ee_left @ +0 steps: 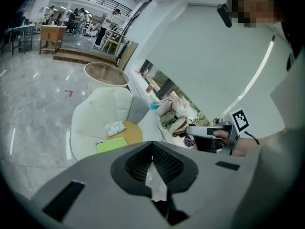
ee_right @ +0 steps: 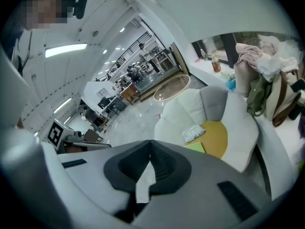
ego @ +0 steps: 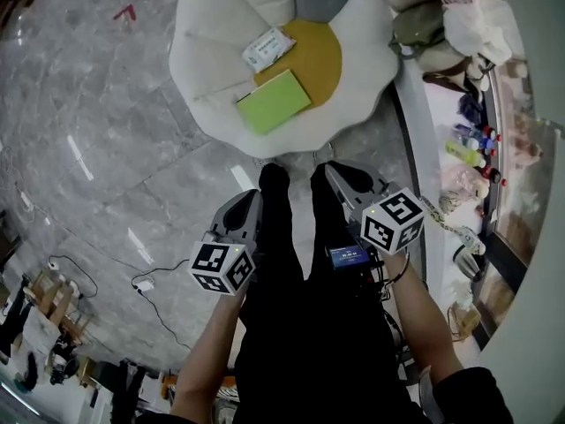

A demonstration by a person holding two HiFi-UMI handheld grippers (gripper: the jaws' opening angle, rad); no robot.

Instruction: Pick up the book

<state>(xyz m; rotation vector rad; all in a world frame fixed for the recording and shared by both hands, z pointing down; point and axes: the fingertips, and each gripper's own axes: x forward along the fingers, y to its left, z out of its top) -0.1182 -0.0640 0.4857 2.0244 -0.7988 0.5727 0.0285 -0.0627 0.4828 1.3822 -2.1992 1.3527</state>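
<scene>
Book (ego: pixel 274 101) lies on the chair's (ego: pixel 203 51) yellow seat (ego: pixel 322 56), far ahead of you, long side running near-left to far-right. Your left hand-held gripper (ego: pixel 252 200) and right hand-held gripper (ego: pixel 340 177) are both closed tight, holding nothing, well apart from it.

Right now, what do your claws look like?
Both the left claw and right claw are grey with black ridged pads. Each carries a cube of black-and-white square markers. A small blue screen with cables sits behind the right one.
</scene>
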